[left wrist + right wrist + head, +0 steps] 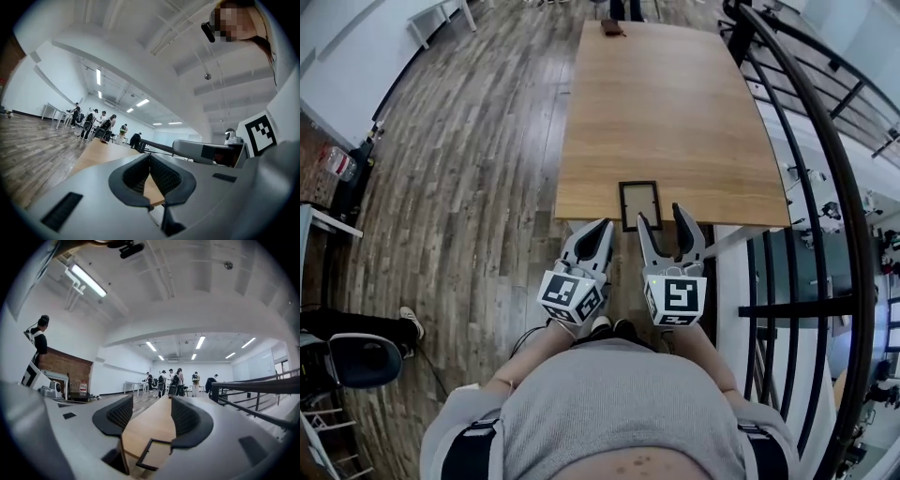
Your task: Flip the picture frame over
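My right tool [662,217] is wide open and holds nothing. Its two jaws stand far apart, and in the right gripper view I can look between them and down onto the picture frame [151,454]. My left tool [602,230] is closed, with the tips of its jaws together and nothing between them.

The picture frame [639,205] lies flat on the desk [666,103], right at the edge closest to me. It sits just ahead of my two tools and in the gap between them. Its long sides run away from me, the same way the desk runs, and its short side faces me.

The frame is a little ahead of my right tool and a little lower. The left jaw of that tool is just beside the near end of the frame. I do not think it touches it. My left tool is just off the frame's left side. I think the right tool is the closer one, and it is the one that is open, so it looks ready to take the near edge.

I count one picture frame, one desk and two tools. There is also one small brown thing [612,28] at the far end of the desk, well away from the frame. I cannot tell what it is.
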{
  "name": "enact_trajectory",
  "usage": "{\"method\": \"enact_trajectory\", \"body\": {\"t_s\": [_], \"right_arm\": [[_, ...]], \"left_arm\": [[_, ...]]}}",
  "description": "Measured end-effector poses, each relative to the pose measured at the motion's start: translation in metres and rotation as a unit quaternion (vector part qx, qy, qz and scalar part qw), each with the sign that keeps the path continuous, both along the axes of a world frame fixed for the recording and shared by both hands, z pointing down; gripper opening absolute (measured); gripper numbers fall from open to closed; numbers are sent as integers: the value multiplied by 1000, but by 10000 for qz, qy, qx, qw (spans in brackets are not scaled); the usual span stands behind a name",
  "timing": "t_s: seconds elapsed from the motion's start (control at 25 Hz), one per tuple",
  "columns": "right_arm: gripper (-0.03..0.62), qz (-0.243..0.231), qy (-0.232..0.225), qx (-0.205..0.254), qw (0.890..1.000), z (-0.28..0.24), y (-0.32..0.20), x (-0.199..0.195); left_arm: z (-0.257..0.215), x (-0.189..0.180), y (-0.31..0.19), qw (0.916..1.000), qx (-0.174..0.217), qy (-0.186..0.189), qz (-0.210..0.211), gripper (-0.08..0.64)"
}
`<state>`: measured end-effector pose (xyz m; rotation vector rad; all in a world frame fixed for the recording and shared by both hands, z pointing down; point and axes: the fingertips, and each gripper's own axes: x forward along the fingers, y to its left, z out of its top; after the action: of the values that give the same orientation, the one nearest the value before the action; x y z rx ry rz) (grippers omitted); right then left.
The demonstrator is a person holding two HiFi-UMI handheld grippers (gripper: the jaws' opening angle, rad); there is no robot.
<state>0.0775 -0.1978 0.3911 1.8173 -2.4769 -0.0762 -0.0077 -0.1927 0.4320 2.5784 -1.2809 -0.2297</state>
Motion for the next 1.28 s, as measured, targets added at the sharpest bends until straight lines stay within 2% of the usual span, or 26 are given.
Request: {"method": "enact_trajectory", "body": {"t_s": [0.04,0.16,0.32,0.44,0.76,1.0,1.28], "right_arm": [[268,6,-114,-43,9999,2,4,3],[134,52,-387,-16,9992,0,13,9],[22,10,-596,151,9981,-12,15,11],[17,5,-769,122,9970,-17,17,14],[17,56,-781,86,9969,-17,23,17],[17,-41,-933,-239,9953,1,24,14],[17,-108,-781,-142,9968,-1,29,8]], "left_arm": [[-2,3,2,10000,8,4,26,6],[-6,8,5,10000,45,15,85,6],[-15,19,1,9995,195,31,231,6],[-25,30,2,9988,306,34,376,6],[-35,37,8,9980,395,19,500,6],[-35,37,12,9979,411,35,494,6],[-34,37,15,9980,427,33,459,6]]}}
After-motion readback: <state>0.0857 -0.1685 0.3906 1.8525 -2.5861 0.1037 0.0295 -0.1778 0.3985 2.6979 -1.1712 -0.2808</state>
